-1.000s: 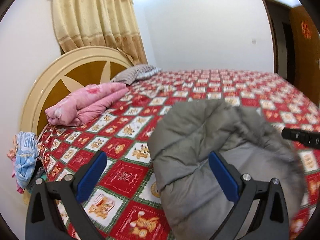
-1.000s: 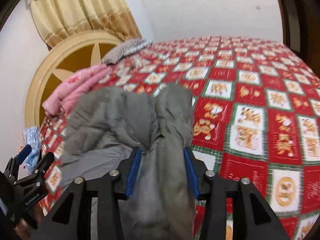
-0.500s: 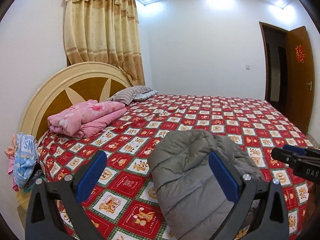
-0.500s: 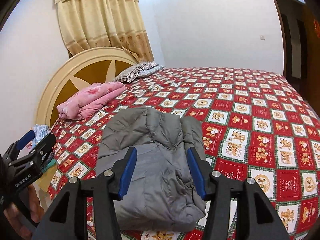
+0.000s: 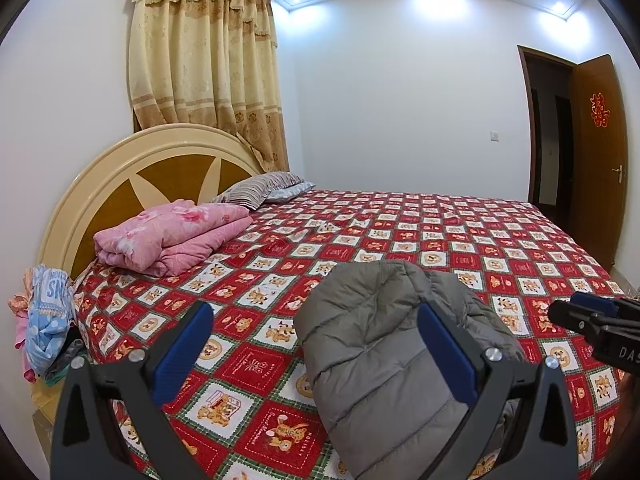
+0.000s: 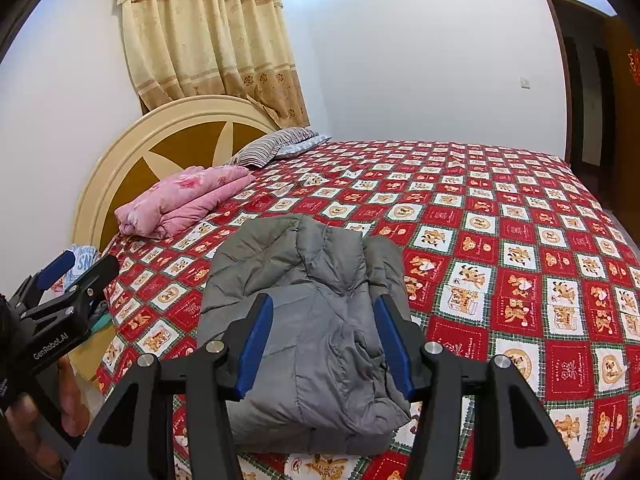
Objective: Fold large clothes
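A grey puffer jacket (image 5: 372,340) (image 6: 304,264) lies folded into a compact bundle near the front edge of the bed. My left gripper (image 5: 314,310) hovers in front of it and above it, jaws wide open with nothing between them. My right gripper (image 6: 323,300) is also open, held back from the bundle, and its blue pads (image 6: 256,340) touch no fabric. Each gripper shows at the edge of the other's view: the right gripper (image 5: 592,316) and the left gripper (image 6: 76,268), the latter held by a hand.
The bed has a red checked cover (image 5: 440,240) (image 6: 500,220). A folded pink blanket (image 5: 176,236) and a striped pillow (image 5: 260,190) lie by the rounded headboard (image 5: 120,176). Loose clothes (image 5: 48,320) are piled beside the bed on the left. A brown door (image 5: 600,152) stands far right.
Both grippers have pulled back and up from the jacket. The right jaws, earlier around a fold of it, have spread a little and come off. The jacket stays folded on the bed.
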The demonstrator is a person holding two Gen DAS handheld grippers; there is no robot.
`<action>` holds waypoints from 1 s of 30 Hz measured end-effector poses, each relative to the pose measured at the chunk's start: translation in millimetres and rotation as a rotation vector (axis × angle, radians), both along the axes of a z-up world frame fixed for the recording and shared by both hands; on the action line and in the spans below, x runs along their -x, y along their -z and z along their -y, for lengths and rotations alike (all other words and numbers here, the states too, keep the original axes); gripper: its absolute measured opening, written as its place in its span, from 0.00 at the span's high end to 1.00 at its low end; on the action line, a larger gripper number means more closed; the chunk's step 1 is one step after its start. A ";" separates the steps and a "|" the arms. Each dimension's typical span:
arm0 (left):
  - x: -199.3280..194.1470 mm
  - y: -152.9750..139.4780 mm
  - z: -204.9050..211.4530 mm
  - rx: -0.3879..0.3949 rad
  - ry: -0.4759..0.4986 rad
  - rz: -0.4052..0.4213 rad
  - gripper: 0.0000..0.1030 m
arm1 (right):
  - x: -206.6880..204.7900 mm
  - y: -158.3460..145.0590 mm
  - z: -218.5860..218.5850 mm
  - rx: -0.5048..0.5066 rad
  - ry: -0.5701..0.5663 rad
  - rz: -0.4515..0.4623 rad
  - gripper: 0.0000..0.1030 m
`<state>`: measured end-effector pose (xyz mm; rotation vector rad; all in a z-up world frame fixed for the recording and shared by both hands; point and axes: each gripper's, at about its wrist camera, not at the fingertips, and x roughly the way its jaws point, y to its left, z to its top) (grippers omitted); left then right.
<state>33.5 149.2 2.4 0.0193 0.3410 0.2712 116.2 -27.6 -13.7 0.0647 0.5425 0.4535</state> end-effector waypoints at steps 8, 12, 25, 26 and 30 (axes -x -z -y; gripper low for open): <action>-0.5 2.3 1.5 -0.003 0.002 0.006 0.00 | 0.7 -0.3 1.3 0.003 0.001 -0.001 0.48; -0.2 4.5 1.9 -0.002 0.001 0.001 0.00 | 1.3 -0.5 2.7 0.002 0.001 0.002 0.48; 0.4 7.5 2.9 -0.001 0.002 -0.003 0.00 | 4.3 -2.7 -0.2 0.006 -0.007 0.013 0.48; 0.3 8.1 2.6 -0.001 0.002 -0.004 0.00 | 4.4 -2.2 -0.5 0.007 -0.008 0.012 0.48; 0.9 8.4 3.3 0.001 0.003 -0.006 0.00 | 4.6 -0.7 0.6 0.004 -0.009 0.006 0.48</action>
